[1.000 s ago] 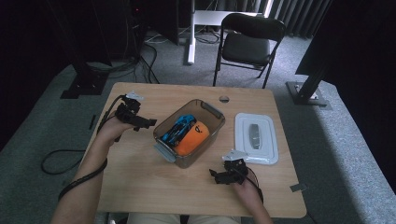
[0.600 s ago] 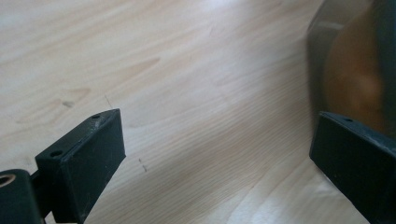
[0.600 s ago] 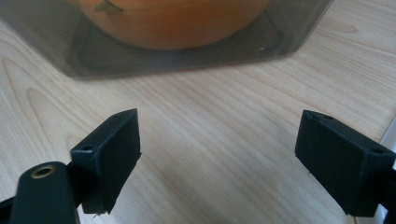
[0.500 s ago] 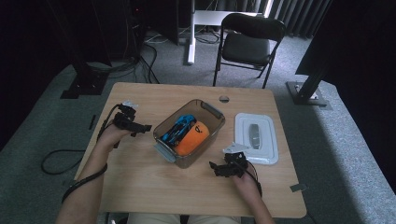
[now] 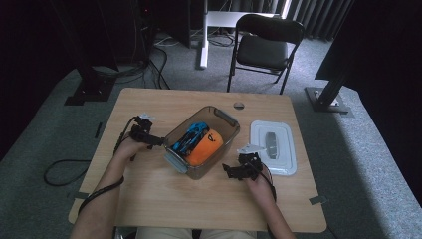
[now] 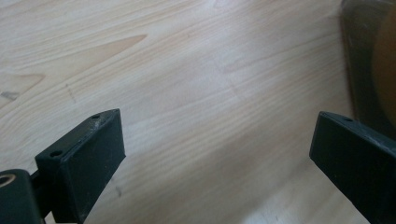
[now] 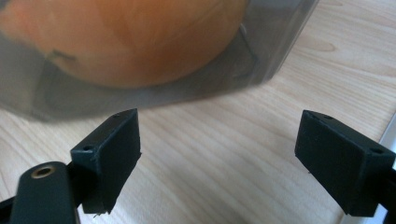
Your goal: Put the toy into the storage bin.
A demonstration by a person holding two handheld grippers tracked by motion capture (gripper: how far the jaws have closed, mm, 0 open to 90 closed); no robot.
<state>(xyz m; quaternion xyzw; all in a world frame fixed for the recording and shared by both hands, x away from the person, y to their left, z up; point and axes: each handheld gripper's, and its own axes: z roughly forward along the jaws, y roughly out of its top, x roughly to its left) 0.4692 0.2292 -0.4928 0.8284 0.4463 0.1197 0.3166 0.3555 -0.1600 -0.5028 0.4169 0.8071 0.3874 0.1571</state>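
Closing in on the clear plastic bin (image 5: 201, 142) at mid-frame of the high view, orange ball (image 5: 205, 147) and blue toy car (image 5: 187, 138) inside, lid (image 5: 273, 147) lying to its right. Left gripper (image 5: 160, 142) beside the near-left wall, right gripper (image 5: 230, 172) below the lower-right corner. Jaws on both spread wide, grasping nothing, over bare table (image 6: 196, 84). Next, probably: straddle the rim, then clench.
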